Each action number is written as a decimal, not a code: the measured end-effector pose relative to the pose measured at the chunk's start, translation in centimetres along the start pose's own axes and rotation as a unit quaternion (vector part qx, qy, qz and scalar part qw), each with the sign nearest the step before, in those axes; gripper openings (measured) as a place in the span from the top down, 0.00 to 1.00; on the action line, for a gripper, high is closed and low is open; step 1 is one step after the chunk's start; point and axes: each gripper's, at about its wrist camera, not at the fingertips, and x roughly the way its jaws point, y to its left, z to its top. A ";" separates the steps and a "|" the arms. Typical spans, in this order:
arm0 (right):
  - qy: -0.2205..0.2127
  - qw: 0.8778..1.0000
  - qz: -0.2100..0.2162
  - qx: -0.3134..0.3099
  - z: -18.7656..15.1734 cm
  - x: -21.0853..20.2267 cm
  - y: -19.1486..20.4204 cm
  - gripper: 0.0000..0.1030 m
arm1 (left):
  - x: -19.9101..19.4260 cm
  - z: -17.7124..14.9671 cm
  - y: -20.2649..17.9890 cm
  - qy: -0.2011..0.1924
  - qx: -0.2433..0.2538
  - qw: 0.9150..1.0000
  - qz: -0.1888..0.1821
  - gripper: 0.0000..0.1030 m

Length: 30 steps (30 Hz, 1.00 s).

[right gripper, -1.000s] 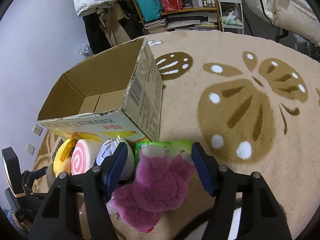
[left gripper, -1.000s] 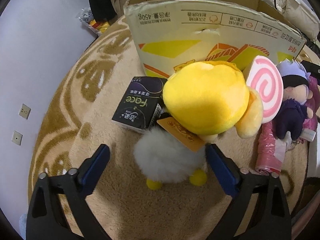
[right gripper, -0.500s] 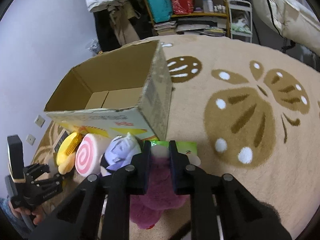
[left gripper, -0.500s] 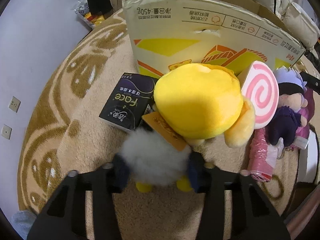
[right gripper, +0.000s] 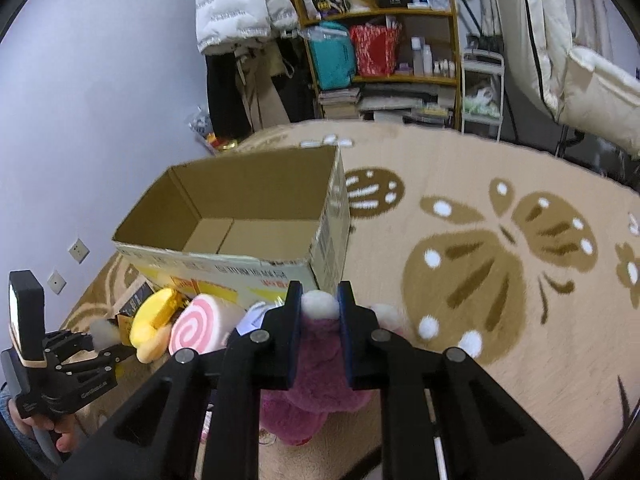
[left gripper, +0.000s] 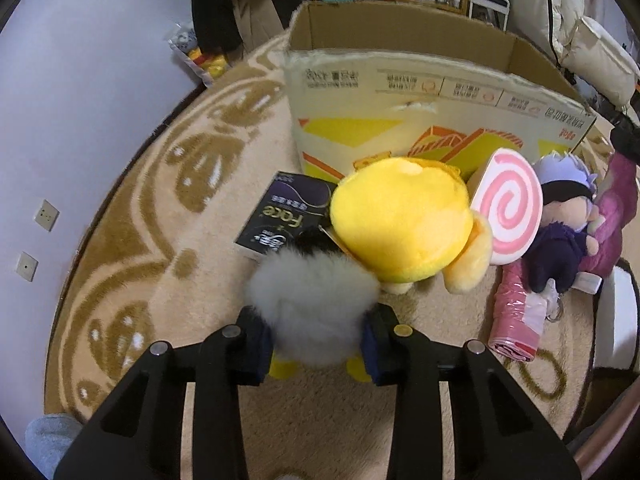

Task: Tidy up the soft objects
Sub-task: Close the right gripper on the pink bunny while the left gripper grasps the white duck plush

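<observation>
A round beige rug (right gripper: 460, 184) with brown butterfly and leaf patterns covers the floor. An open cardboard box (right gripper: 248, 216), empty inside, stands on it toward the rug's far-left edge, close to the lilac wall.

A row of soft things lies on the rug against the box's printed near side. The left gripper (left gripper: 316, 344) has its fingers (left gripper: 256, 344) pressed into the sides of a fluffy grey plush (left gripper: 312, 304) with small yellow feet, squeezing its fur between the blue pads. Touching the far side of that toy is a large yellow plush (left gripper: 400, 224), and a dark tissue pack (left gripper: 284, 216) lies just to its left, near the box corner. To the right of the yellow toy come a pink-and-white swirl cushion (left gripper: 508, 212) standing on edge, then a small doll with pale lilac hair and dark clothes (left gripper: 560, 216). A pink plastic-wrapped roll (left gripper: 516, 316) lies on the rug in front of the doll.

The right gripper (right gripper: 318, 320) has its fingers (right gripper: 288, 332) nearly together, pinching the white-tipped head of a magenta furry plush (right gripper: 316, 384), whose body hangs below between the gripper's arms. It is at the right end of the row, by the box's near-right corner.

From the right wrist view, a person's hand (right gripper: 52, 428) shows at the lower left, holding the left gripper's handle. Beyond the rug stand a wooden shelf (right gripper: 384, 36) crowded with bags and bottles, and hanging white coats.
</observation>
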 end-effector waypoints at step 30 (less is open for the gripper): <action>-0.198 0.978 -0.018 -0.058 6.4 -10.4 4.1 0.83 | -13.9 4.9 -0.5 -0.236 0.009 0.970 0.051 0.67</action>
